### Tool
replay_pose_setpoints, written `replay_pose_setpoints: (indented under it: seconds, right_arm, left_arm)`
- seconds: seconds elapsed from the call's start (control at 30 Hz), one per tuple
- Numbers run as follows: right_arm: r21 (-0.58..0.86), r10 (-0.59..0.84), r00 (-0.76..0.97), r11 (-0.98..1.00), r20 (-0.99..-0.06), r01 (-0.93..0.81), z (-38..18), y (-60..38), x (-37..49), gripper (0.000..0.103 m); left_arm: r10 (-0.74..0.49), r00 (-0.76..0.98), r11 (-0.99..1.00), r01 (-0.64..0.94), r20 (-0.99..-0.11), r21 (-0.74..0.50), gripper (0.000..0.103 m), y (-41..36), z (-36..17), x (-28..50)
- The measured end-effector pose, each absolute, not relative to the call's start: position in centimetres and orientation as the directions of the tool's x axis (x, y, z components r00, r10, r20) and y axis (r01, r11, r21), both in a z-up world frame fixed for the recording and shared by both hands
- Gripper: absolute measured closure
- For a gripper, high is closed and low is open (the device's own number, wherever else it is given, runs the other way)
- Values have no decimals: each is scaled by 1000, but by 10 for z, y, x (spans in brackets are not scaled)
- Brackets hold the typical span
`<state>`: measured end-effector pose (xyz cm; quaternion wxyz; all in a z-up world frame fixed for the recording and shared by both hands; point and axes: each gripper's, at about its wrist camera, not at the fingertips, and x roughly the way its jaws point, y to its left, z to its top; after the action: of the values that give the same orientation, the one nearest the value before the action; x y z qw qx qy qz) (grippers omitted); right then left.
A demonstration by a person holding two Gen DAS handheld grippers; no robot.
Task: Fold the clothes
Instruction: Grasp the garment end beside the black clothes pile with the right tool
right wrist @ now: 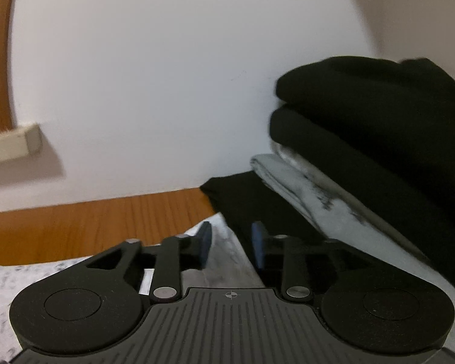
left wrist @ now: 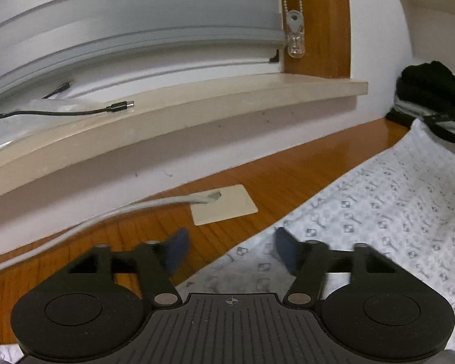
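Observation:
A white garment with a small grey print [left wrist: 379, 212] lies flat on the wooden table [left wrist: 288, 176]. My left gripper [left wrist: 232, 248] hovers over its near left edge, jaws open, nothing between the blue pads. In the right wrist view the same printed cloth [right wrist: 224, 251] runs under my right gripper [right wrist: 232, 242], whose jaws stand partly open with the pads off the cloth. A stack of folded clothes, black on top [right wrist: 379, 115] and pale grey below [right wrist: 303, 194], rises just right of that gripper.
A pale window sill [left wrist: 197, 109] with a black USB cable [left wrist: 118, 107] juts out over the table's far side. A grey cable [left wrist: 106, 215] ends on a cream card [left wrist: 233, 209]. The stack of dark clothes [left wrist: 433, 91] stands at the far right against the white wall.

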<state>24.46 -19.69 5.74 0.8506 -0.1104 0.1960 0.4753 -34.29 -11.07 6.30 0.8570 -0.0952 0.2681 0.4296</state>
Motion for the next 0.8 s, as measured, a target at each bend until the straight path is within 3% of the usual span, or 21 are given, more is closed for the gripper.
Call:
replay_pose_setpoints:
  seconds: [0.07,0.27,0.37,0.4,0.8]
  right_arm:
    - [33,772,457,522,-442,-852,61,-217,244,60]
    - [135,779,381,504,-498,-853,56,-276,244,59]
    - [186,783,345,496,-518,-848,50,-296,246,64]
    - [195,783,341,498,-520,-845,48,-301,246,68]
    - [300,797,270,482,-540,-823,37,-316,247,68]
  left_arm:
    - [666,507,632,-773,-547,53,22,-120,64,-338]
    - [577,600,699,-714,-554,-47,17,-145,64,-309]
    - [535,645,727,-680,-546,-90,1,-160,62,-293]
    - [522,656,737,-668,-545,-98,1,-166,61,-287]
    - [456,700,762,-626,-550,-165,0,-194,60,-248]
